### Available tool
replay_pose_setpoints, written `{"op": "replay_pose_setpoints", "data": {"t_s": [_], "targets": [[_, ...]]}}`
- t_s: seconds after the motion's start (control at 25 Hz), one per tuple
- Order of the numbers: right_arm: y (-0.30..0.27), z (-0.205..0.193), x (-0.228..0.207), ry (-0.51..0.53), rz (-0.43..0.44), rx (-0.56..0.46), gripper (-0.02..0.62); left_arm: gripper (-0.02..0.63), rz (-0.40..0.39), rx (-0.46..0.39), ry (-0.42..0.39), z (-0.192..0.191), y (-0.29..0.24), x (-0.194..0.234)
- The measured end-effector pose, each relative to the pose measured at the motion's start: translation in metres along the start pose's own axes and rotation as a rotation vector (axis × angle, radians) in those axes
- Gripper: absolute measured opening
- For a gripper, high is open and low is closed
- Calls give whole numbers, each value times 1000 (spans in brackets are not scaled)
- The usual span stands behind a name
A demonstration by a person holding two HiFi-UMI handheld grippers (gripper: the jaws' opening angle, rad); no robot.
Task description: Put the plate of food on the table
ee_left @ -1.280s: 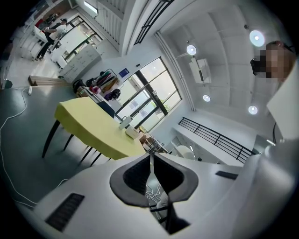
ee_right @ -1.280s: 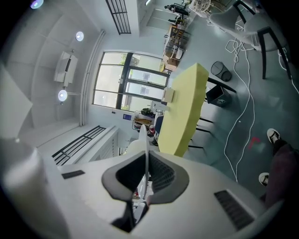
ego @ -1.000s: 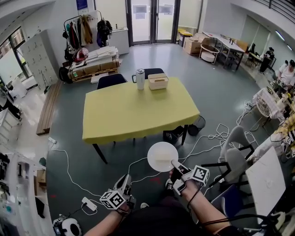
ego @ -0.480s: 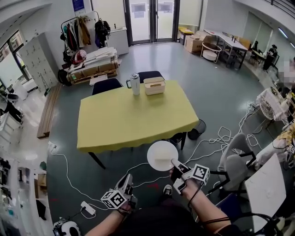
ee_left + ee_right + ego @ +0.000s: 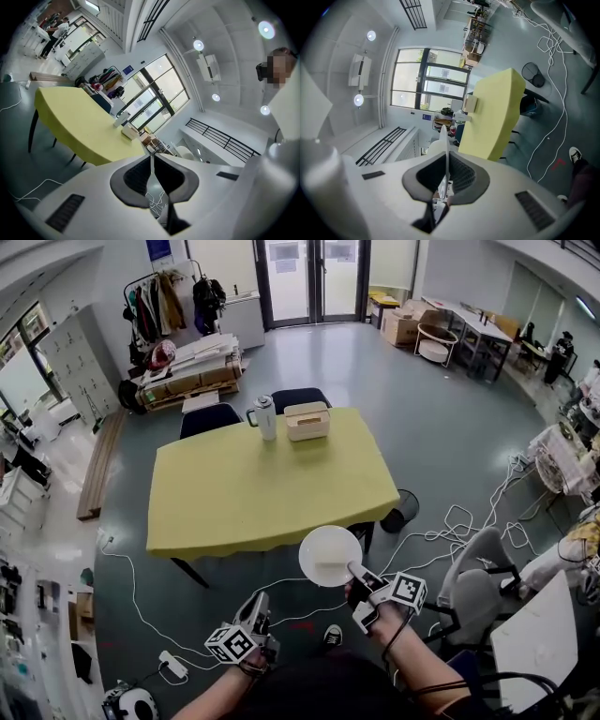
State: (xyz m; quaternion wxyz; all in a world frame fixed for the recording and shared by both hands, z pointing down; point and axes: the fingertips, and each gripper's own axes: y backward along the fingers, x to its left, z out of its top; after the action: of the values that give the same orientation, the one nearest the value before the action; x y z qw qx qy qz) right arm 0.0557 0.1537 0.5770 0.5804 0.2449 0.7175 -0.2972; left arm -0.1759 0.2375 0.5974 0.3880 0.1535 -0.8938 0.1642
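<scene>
**Condition.** The right tool (image 5: 354, 574) is closed on the near rim of the white plate (image 5: 330, 556). The plate is carried in the air over the floor (image 5: 412, 427), just short of the near edge of the yellow tabletop (image 5: 244, 488). No food can be made out on the plate. The left tool (image 5: 255, 606) is closed on nothing and is held low, apart from the plate.

**Hazards.**

1. The plate is gripped at one point on its rim only, and its far side is unsupported. A tilt or a slip in the jaws is to be expected if the tool is jolted or swung. Any contents would then be shed from the far edge.
2. Cables (image 5: 448, 517) are laid across the floor near the tabletop. A foot may be caught, and the plate would be thrown.
3. If the plate is brought in too low, the draped edge of the tabletop may be struck or dragged. The tumbler (image 5: 266, 416) and box (image 5: 307, 420) at the far edge, now well apart from the plate, could be disturbed.
4. If the jaws are parted before the plate is seated flat, it may be dropped or may slide off the edge.
</scene>
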Motion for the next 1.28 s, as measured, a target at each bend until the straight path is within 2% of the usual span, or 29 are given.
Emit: {"op": "replay_pose_setpoints", "data": {"t_s": [0.56, 0.96, 1.28], "targets": [[-11, 94, -23, 5, 5, 77, 21, 31, 48, -29, -21, -20, -83, -38], [-20, 117, -28, -8, 32, 83, 21, 31, 80, -53, -30, -13, -100, -41], [-25, 138, -29, -10, 26, 60, 21, 31, 41, -44, -37, -10, -135, -44]]}}
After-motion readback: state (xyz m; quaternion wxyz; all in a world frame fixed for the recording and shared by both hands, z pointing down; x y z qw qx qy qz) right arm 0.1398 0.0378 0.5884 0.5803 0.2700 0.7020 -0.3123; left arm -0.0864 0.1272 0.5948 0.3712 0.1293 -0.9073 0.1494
